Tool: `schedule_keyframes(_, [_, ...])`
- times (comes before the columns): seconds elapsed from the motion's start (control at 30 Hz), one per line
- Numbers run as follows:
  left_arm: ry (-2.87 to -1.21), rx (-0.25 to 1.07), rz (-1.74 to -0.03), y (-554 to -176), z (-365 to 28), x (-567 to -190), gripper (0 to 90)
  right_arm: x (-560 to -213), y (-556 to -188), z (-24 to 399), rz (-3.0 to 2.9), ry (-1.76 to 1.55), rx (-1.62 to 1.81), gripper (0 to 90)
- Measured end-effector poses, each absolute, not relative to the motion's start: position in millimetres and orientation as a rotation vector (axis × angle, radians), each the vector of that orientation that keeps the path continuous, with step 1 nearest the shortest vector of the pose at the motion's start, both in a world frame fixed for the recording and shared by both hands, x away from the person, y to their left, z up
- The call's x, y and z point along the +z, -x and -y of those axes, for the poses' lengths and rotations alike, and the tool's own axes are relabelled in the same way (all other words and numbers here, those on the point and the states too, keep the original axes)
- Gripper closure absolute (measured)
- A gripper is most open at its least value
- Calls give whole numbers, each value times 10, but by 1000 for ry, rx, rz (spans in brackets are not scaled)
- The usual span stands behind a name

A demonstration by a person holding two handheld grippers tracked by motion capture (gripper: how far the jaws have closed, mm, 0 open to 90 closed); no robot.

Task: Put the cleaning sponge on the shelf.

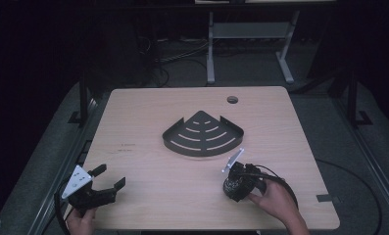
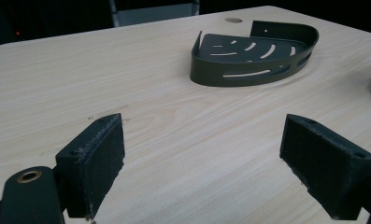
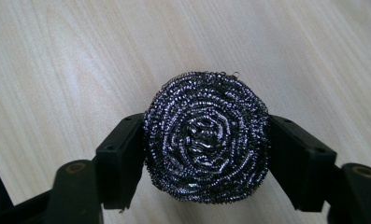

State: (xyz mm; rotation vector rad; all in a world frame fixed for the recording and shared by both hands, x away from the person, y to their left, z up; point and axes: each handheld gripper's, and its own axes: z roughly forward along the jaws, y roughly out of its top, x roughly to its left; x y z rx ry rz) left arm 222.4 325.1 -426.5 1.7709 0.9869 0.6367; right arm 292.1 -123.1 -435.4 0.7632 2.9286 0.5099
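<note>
Leftmost, left gripper (image 1: pixel 109 180) jaws spread, empty, over table (image 1: pixel 143 122) near front-left edge. Centre: one black corner rack (image 1: pixel 203 134), point aimed away from person. Right gripper (image 1: pixel 234 183) pinching one round steel scourer (image 3: pixel 206 136), front-right.

Wooden table (image 1: pixel 148 186) bears a dark corner shelf (image 1: pixel 203 134).

No text can be read; the table (image 1: pixel 148 171) bears a small dark mark at left centre, too blurred to decipher.
</note>
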Motion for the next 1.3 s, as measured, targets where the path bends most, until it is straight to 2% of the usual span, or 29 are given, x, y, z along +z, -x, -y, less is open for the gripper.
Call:
schedule_keyframes(0.53, [-1776,638,-982,-2226,-3243,-4258,132,-4157,-2943,1166,-2942,-716,518,333])
schedule_keyframes(1.3, [-1781,641,-984,-2231,-3231,-4257,132,-3868,-3169,1039,-2980,-656,573,334])
